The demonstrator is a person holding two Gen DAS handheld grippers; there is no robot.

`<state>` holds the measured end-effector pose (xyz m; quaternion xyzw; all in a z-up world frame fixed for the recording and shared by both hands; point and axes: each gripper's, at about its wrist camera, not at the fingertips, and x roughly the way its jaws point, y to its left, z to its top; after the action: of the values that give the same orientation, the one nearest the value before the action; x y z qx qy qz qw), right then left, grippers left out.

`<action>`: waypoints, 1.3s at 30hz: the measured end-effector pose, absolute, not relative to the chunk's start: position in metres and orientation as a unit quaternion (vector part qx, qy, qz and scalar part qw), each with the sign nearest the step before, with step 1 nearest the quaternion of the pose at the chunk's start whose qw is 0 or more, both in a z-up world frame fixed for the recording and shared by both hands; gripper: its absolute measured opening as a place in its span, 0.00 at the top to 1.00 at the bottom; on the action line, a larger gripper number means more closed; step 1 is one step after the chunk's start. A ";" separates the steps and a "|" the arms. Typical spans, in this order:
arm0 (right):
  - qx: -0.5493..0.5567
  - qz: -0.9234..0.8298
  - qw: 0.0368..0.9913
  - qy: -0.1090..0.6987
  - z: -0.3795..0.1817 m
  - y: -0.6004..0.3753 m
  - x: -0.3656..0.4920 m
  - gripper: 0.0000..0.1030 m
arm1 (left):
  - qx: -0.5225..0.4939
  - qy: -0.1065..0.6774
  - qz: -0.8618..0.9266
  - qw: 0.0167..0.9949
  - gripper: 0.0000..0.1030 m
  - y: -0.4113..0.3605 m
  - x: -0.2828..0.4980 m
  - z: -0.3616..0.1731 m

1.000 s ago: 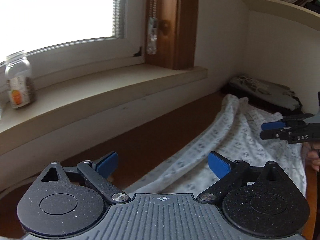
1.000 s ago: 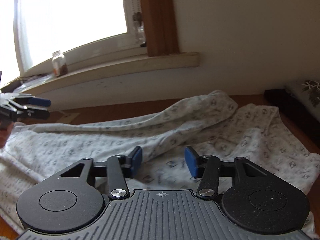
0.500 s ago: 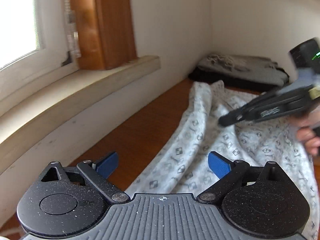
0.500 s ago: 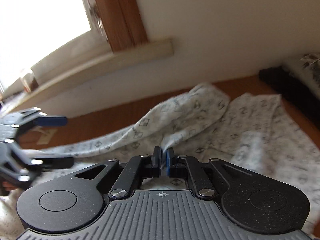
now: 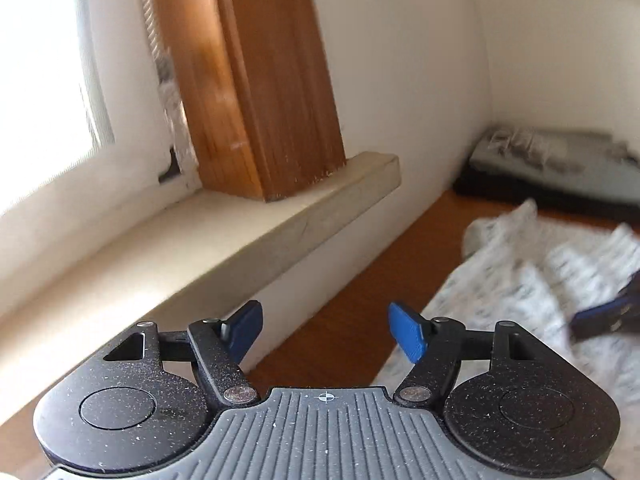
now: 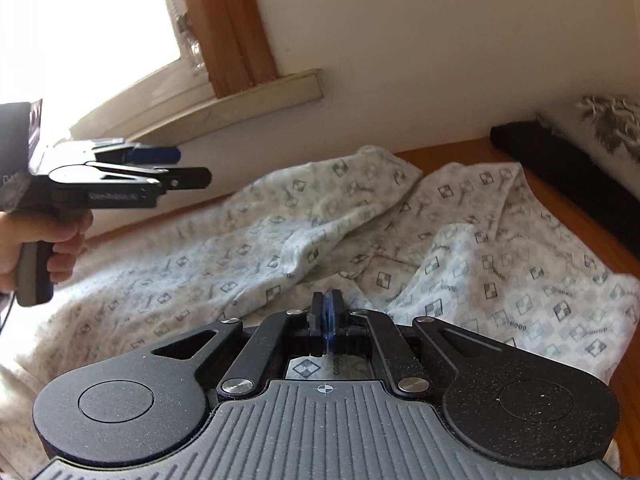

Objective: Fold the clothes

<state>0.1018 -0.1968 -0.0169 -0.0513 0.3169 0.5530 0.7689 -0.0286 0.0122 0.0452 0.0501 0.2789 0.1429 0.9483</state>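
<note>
A white garment [image 6: 240,248] with a grey square print lies crumpled across the wooden table [image 5: 340,320]. My right gripper [image 6: 327,300] sits low on it near the middle. Its jaws are pressed together and pinch a fold of the fabric at the tips. In the left wrist view that gripper [image 5: 600,318] is a blur at the right edge, over the garment [image 5: 520,280]. My left gripper [image 5: 326,332] hovers above bare wood by the garment's left edge, jaws wide but closing, nothing between them. From the right wrist view the left gripper [image 6: 176,168] hangs above the cloth's left part, held by a hand [image 6: 48,248].
A pale window sill [image 5: 240,236] and a wooden window frame [image 5: 260,100] run along the wall at left. At the back right a folded grey cloth [image 5: 560,156] rests on a dark flat thing [image 6: 560,168]. The white wall [image 6: 400,60] closes the table's far side.
My right gripper's jaws went from half open to shut on the fabric. The left gripper swung right along the sill, the jar left view, and its jaws narrowed a little.
</note>
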 end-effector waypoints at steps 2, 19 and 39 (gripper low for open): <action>-0.051 0.555 0.767 0.318 -0.017 -0.198 0.103 0.98 | 0.042 0.278 0.133 0.950 0.21 0.012 -0.035 0.044; -0.074 0.492 0.801 0.334 0.022 -0.123 0.167 0.42 | -0.050 0.274 0.052 0.959 0.12 0.011 -0.091 0.014; -0.076 0.422 0.857 0.285 0.029 -0.182 0.183 0.78 | -0.042 0.293 0.055 0.954 0.00 0.009 -0.087 0.010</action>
<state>0.1835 -0.1820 0.0290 -0.0761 0.2849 0.4224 0.8571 -0.0869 0.0089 0.0098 -0.0418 0.2928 0.0553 0.9536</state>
